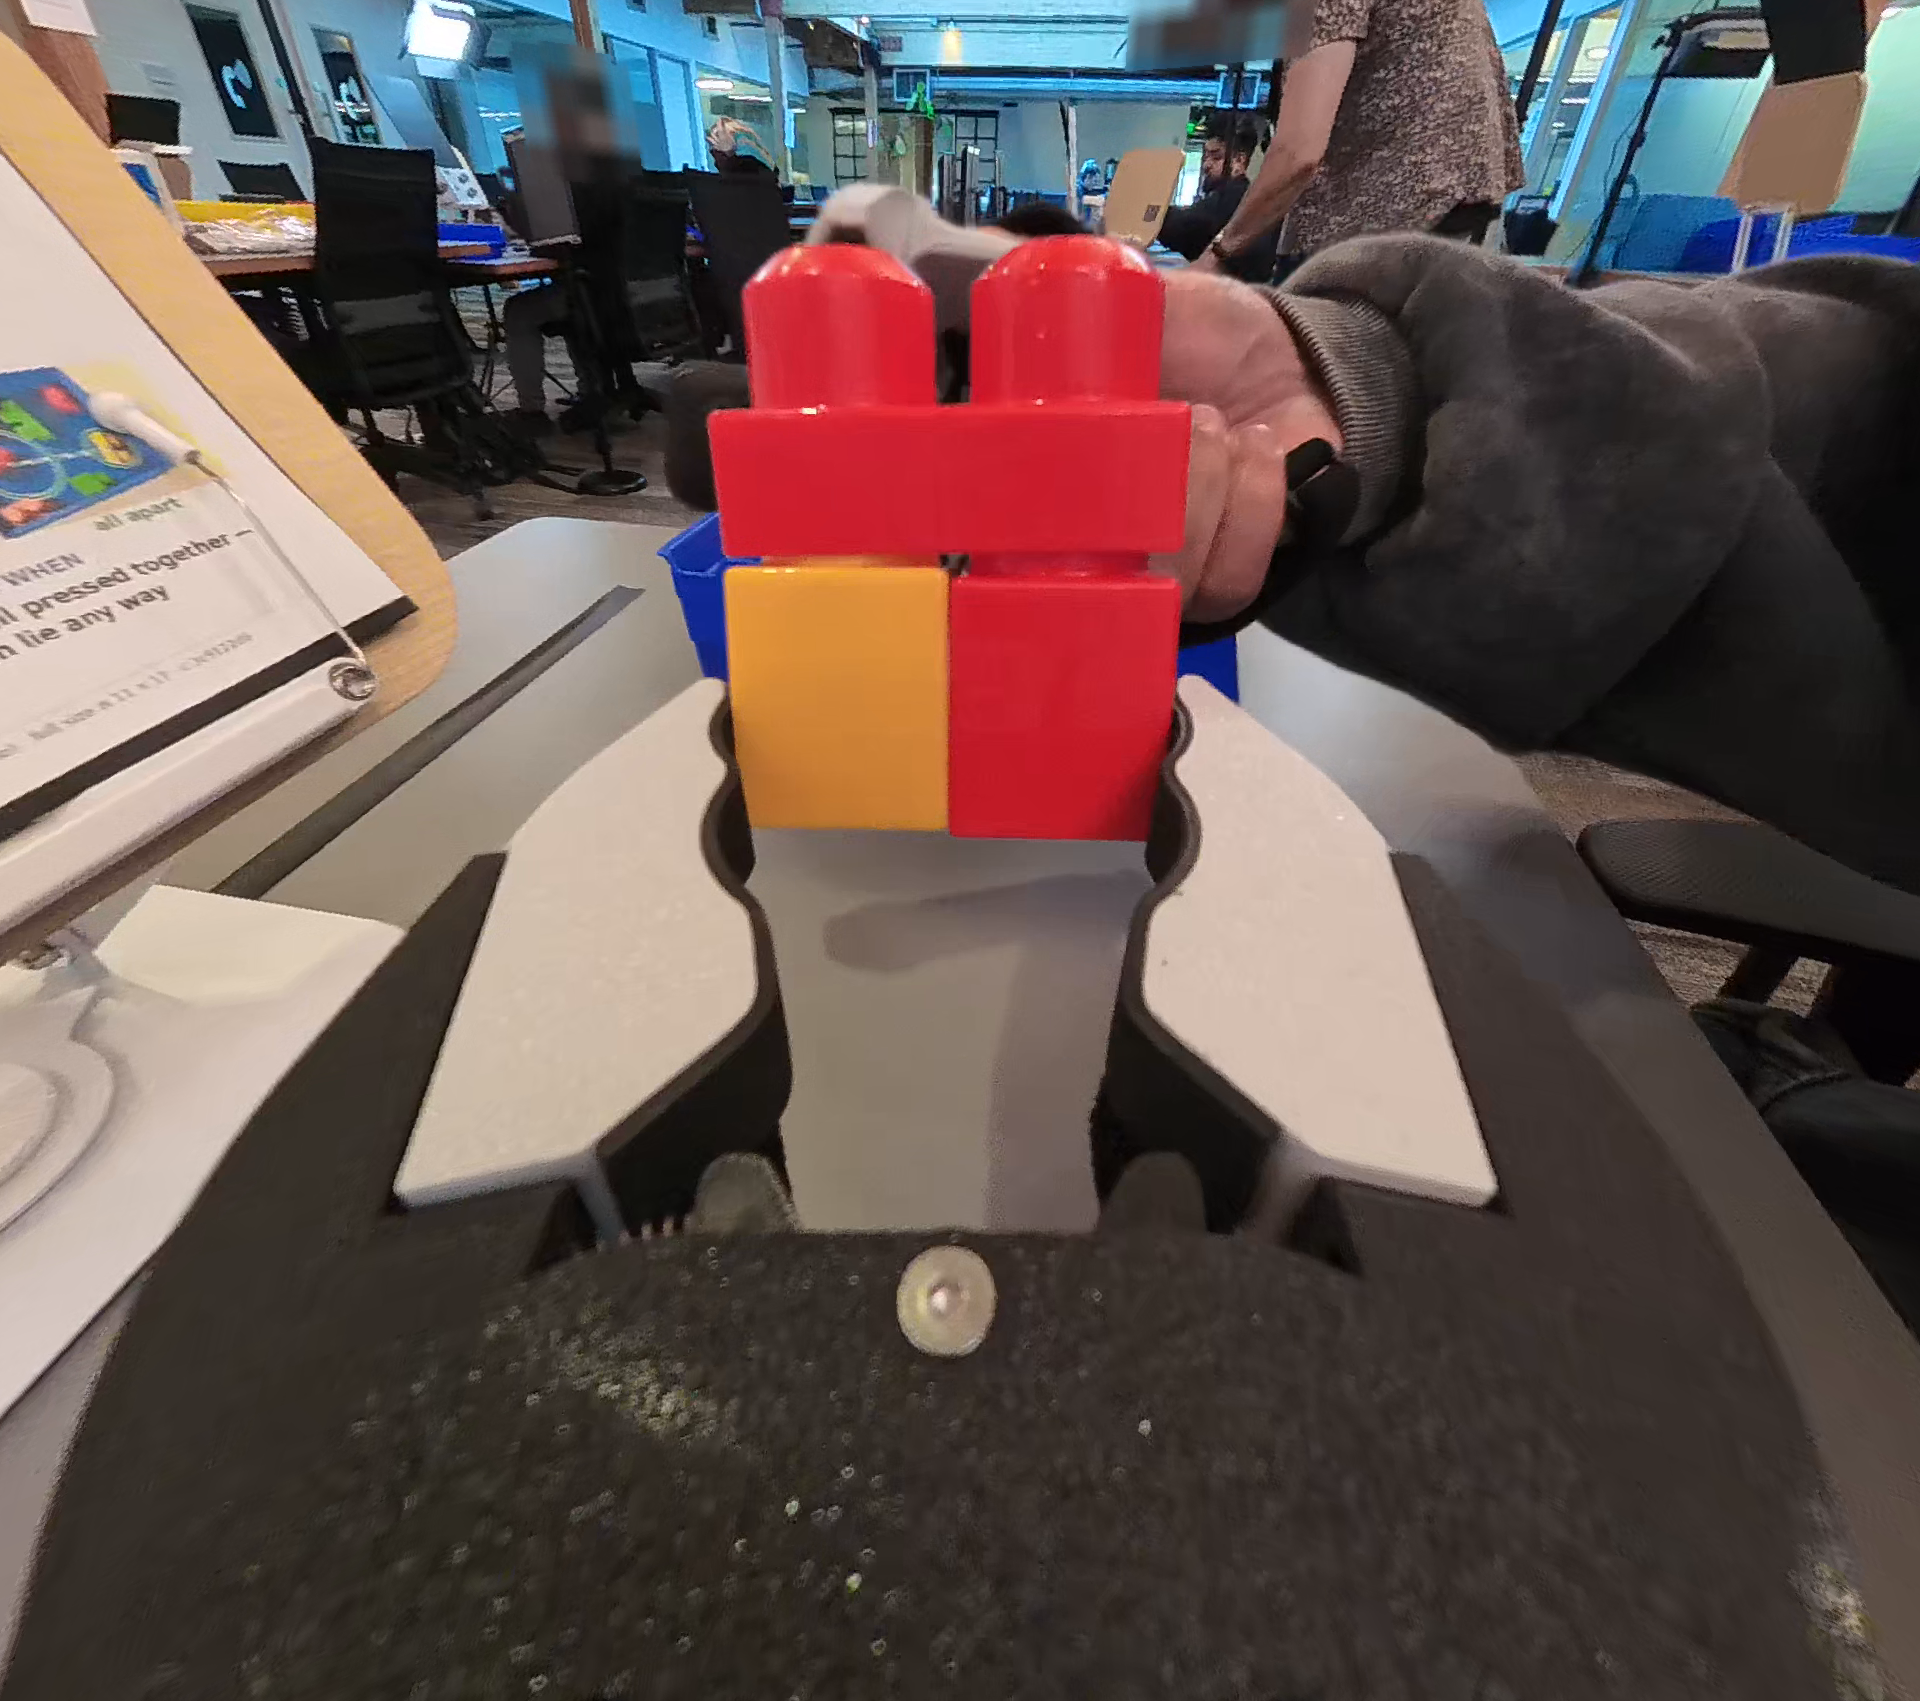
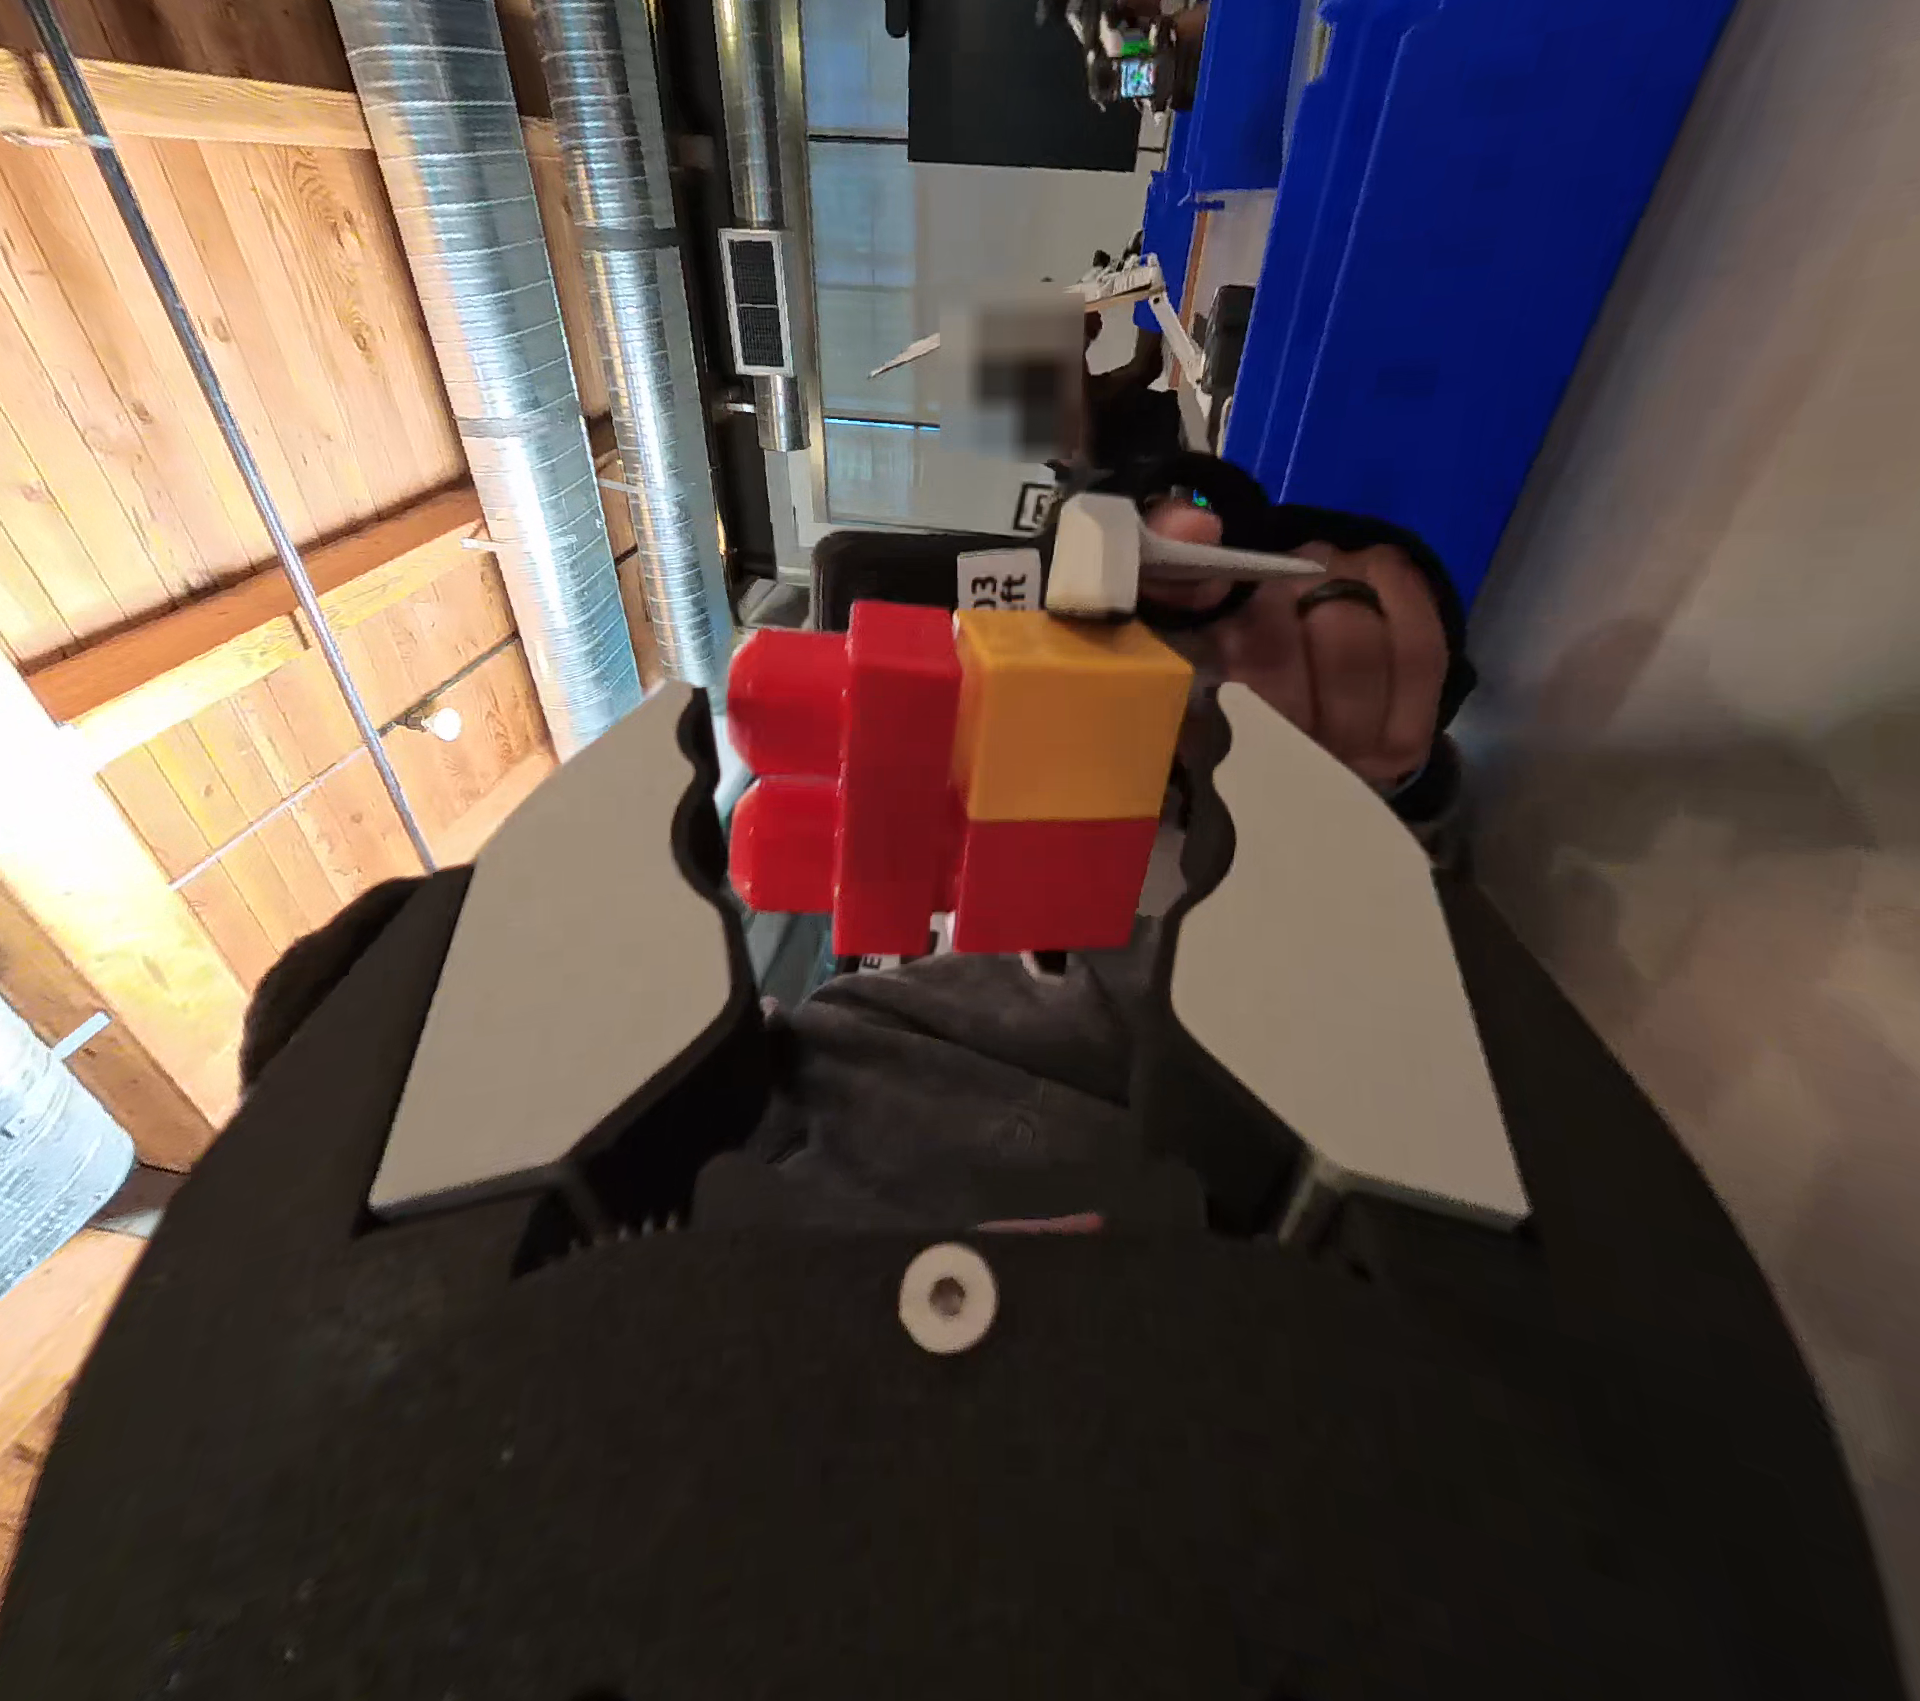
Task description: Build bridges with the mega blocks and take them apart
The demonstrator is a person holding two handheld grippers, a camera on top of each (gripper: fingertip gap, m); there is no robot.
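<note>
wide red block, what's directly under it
Under the wide red block sit a yellow block and a red block, side by side. Their studs are mostly hidden inside it.

Top block (image 1: pixel 951 482): red, two rounded red studs. Lower pair: yellow-orange block (image 1: pixel 836 695) and red block (image 1: pixel 1060 706). Left claw (image 1: pixel 951 778): light grey plates, black wavy edging, speckled black body. Bin (image 1: pixel 691 581): blue. Sleeve (image 1: pixel 1610 508): mottled dark grey. Worktop (image 1: pixel 935 976): pale grey.
</note>
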